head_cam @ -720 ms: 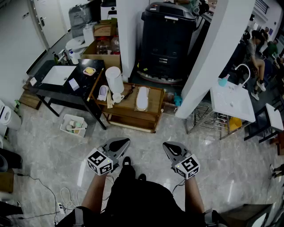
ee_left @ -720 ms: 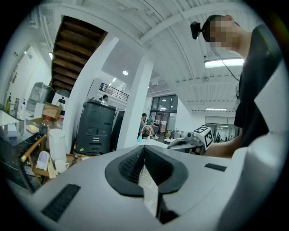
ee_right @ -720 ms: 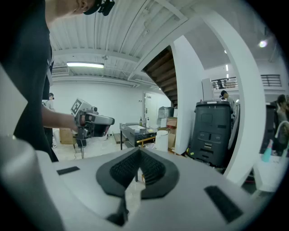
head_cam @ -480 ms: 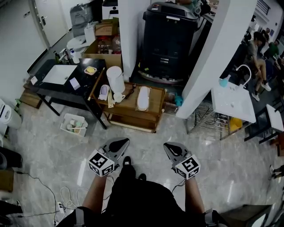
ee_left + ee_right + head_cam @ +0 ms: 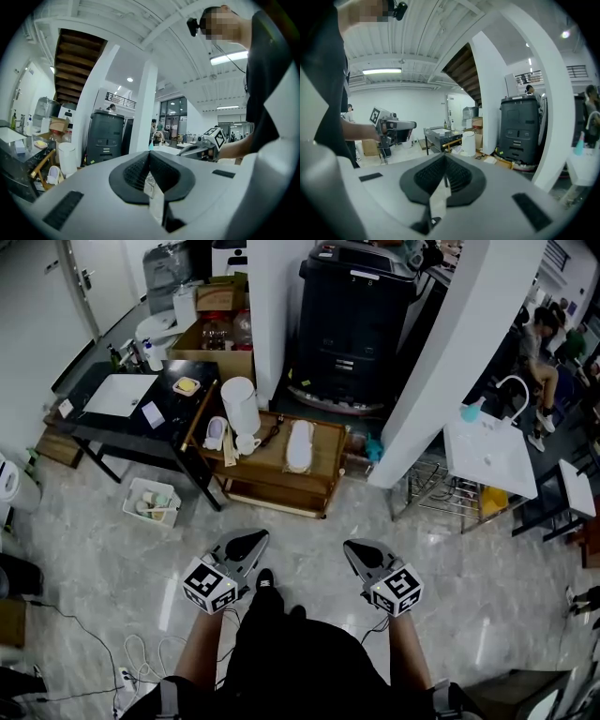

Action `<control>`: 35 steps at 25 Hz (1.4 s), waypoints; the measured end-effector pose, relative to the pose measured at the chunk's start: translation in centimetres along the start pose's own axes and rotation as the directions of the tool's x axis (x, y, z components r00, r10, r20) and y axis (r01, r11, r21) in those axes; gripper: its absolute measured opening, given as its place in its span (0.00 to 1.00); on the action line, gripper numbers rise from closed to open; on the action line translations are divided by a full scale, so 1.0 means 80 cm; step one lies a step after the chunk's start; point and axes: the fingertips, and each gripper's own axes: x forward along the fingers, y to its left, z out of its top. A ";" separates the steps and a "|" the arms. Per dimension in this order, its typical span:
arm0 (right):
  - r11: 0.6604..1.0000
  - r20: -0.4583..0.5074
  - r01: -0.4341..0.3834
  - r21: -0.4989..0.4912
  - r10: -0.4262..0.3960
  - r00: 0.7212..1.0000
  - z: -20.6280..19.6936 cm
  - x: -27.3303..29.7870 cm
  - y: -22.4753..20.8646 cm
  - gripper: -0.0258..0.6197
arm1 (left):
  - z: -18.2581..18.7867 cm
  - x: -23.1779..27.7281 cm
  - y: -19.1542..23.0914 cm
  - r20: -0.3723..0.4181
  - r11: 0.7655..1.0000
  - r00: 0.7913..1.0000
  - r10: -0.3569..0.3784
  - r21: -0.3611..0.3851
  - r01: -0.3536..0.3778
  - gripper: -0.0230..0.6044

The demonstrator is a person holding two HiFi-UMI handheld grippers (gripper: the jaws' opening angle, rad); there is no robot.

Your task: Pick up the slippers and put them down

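Both grippers are empty right now. The left gripper (image 5: 251, 540) has its jaws pressed fully together with nothing between them, and it's the same with the right gripper (image 5: 357, 548). The person holds the two side by side out in front of them, over the pale floor (image 5: 112, 549), noses aimed toward the low wooden tabletop (image 5: 328, 454) but well short of its near edge.

The slippers are on that tabletop. One white slipper (image 5: 300, 446) lies flat around the middle of it, toe pointing away. What looks like the second slipper (image 5: 217, 434) is at the tabletop's left end, and it seems propped up rather than lying flat. It's just beside a white tub (image 5: 241, 407) and a small cup I can't make out properly. A big dark bin (image 5: 354, 324) stands behind the tabletop.

So I'd say nothing's actually started yet; this is the walk-up stage before any pick. For the next bit they'd need to close the gap to the tabletop, spread at least one pair of jaws, and come down over a slipper's edge. The flat middle one looks like the easier grab. The left one is crowded by the tub, so knocking that over would be my worry.
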 end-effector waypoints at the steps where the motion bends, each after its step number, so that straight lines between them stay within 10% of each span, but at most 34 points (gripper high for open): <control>1: 1.000 -0.003 0.000 0.005 0.000 1.000 0.000 0.002 -0.001 0.05 | -0.001 0.000 0.002 -0.001 1.000 1.000 -0.002 -0.004 0.002 0.06; 22: 0.999 -0.029 0.038 0.033 -0.037 0.999 0.029 0.110 -0.059 0.05 | -0.002 0.051 0.134 -0.037 0.998 0.999 -0.023 -0.053 0.021 0.06; 35: 0.984 -0.042 0.161 0.071 -0.158 0.987 0.033 0.187 -0.101 0.05 | -0.011 0.094 0.223 -0.085 0.985 0.983 -0.162 -0.075 0.155 0.06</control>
